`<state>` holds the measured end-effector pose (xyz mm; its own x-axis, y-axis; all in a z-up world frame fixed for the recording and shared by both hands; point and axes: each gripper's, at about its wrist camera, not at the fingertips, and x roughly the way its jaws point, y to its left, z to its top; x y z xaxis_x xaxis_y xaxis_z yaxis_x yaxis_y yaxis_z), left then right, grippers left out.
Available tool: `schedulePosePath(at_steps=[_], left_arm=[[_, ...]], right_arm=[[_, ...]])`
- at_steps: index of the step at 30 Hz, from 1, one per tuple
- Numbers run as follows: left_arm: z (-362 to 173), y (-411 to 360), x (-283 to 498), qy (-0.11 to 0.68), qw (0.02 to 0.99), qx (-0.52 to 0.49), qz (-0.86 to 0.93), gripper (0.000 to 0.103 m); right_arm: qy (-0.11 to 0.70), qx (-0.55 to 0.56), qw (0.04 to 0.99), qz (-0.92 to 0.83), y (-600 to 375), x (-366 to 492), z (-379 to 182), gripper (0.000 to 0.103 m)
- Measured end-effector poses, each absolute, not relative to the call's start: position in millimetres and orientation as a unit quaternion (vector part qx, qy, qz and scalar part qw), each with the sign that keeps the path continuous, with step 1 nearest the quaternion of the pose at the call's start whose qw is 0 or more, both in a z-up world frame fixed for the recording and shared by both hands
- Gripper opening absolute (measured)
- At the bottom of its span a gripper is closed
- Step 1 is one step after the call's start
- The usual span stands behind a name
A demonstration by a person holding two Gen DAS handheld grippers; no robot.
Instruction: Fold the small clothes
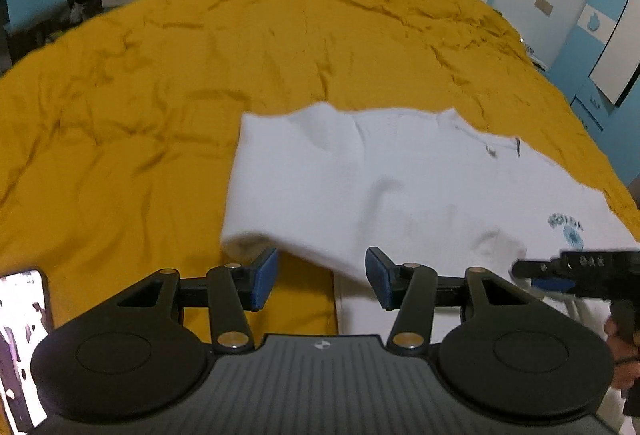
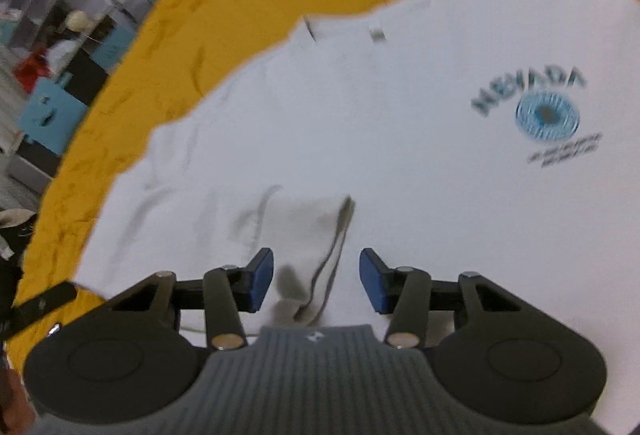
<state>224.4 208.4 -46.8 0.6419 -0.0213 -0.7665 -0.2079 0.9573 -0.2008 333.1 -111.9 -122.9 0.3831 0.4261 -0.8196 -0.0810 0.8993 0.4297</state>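
A wrinkled mustard bedspread [image 1: 168,83] covers the bed, with blue-and-white furniture behind, and in the left wrist view a white T-shirt [image 1: 400,187] lies flat on it, one side already doubled over, while the left gripper [image 1: 322,277] hangs released just above its near edge, nothing between its blue pads, probably lining up for the next fold. In the right wrist view the shirt's printed chest logo [image 2: 544,115] faces up, and the right gripper [image 2: 316,283] stands apart astride a raised hem ridge [image 2: 332,247], not pinching it, likely about to grasp.
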Motion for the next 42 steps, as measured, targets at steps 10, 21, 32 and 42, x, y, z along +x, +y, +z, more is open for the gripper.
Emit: schedulePosePath(at_steps=[10,21,32,42], left_arm=[[-72.3,214.9,215.6,0.443,0.882,-0.16,0.039,0.059],[-95.0,214.2,254.6,0.414,0.883,-0.22,0.04,0.06],[-111.7,203.8,259.4,0.42,0.891,-0.163,0.05,0.038],[-114.5,197.0,266.2,0.44,0.884,-0.147,0.063,0.038]], right_arm=[[0.415,0.044,0.882,0.22,-52.6,334.6,-44.4,0.001],[0.26,0.039,0.919,0.294,-32.9,377.1,103.5,0.001],[0.246,0.086,0.949,0.178,-158.7,414.3,115.2,0.001],[0.458,0.154,0.876,-0.012,-304.3,437.3,-81.2,0.0]])
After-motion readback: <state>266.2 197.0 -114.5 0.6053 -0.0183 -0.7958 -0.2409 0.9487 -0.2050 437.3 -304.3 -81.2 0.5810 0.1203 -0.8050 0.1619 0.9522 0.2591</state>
